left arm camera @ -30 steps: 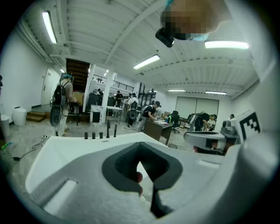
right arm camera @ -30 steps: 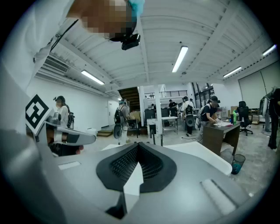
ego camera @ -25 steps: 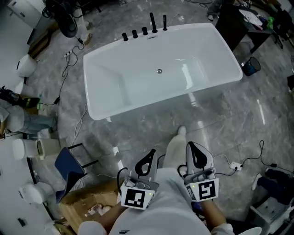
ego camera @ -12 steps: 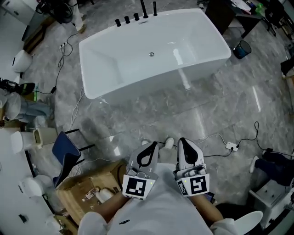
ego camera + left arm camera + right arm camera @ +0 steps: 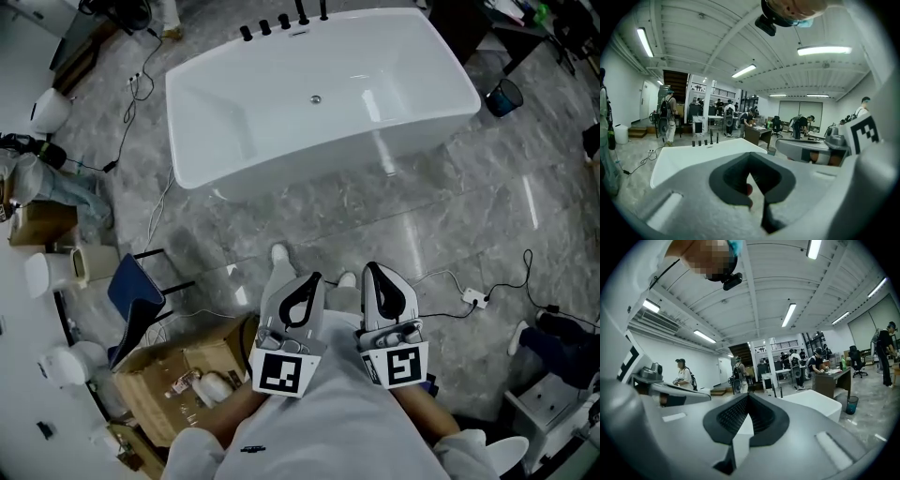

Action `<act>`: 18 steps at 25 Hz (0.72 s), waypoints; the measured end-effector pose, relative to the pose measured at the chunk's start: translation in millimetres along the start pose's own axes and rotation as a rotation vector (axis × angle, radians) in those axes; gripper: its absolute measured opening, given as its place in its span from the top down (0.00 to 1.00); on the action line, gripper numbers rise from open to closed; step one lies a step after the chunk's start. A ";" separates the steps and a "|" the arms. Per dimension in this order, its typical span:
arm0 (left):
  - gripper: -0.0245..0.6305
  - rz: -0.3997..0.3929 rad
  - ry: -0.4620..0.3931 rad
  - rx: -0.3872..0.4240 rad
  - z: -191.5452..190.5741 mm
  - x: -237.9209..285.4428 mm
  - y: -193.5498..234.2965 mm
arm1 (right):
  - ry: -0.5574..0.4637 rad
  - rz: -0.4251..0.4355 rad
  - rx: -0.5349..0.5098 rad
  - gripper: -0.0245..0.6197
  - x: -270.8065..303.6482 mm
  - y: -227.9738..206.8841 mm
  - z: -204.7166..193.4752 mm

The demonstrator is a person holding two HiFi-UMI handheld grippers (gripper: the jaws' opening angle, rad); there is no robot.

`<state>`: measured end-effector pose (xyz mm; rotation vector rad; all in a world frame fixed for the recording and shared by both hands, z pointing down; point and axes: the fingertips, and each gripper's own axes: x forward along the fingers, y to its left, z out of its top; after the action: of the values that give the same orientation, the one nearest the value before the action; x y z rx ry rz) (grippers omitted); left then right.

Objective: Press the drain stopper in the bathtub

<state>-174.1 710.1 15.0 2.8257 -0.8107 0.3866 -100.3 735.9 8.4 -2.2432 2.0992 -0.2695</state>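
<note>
Drain stopper (image 5: 316, 98) is well apart from both claws. The left gripper (image 5: 305, 279) and the right gripper (image 5: 373, 270) are pressed together on nothing, side by side above the grey floor (image 5: 450, 216). Farther out, it is only a small dot in the white bathtub (image 5: 450, 56), too small for details.

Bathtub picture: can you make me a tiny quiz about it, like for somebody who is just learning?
1. True or false: the left tongs are touching the drain stopper.
2. The black taps stand on the bathtub at its: A) near rim, B) far rim, C) floor?
3. What colour is the bathtub?
Key: 1 false, the left tongs are shut and well short of the bathtub; 2 B; 3 white.
</note>
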 end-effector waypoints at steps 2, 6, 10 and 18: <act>0.96 0.024 0.004 -0.019 3.1 11.2 24.0 | -0.005 0.033 0.007 0.96 24.7 5.1 0.4; 0.96 0.036 0.016 -0.053 9.0 44.4 84.5 | 0.019 0.035 0.012 0.96 87.5 10.1 -3.7; 0.96 -0.023 -0.001 -0.037 33.5 106.3 155.4 | 0.048 -0.024 -0.025 0.96 174.0 5.9 -5.2; 0.96 -0.184 0.025 -0.019 96.4 185.0 293.9 | 0.017 -0.168 0.014 0.96 332.5 12.4 44.2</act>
<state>-162.3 350.0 6.2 2.8405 -0.5398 0.3833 -85.6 401.0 -7.9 -2.4207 1.9121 -0.3111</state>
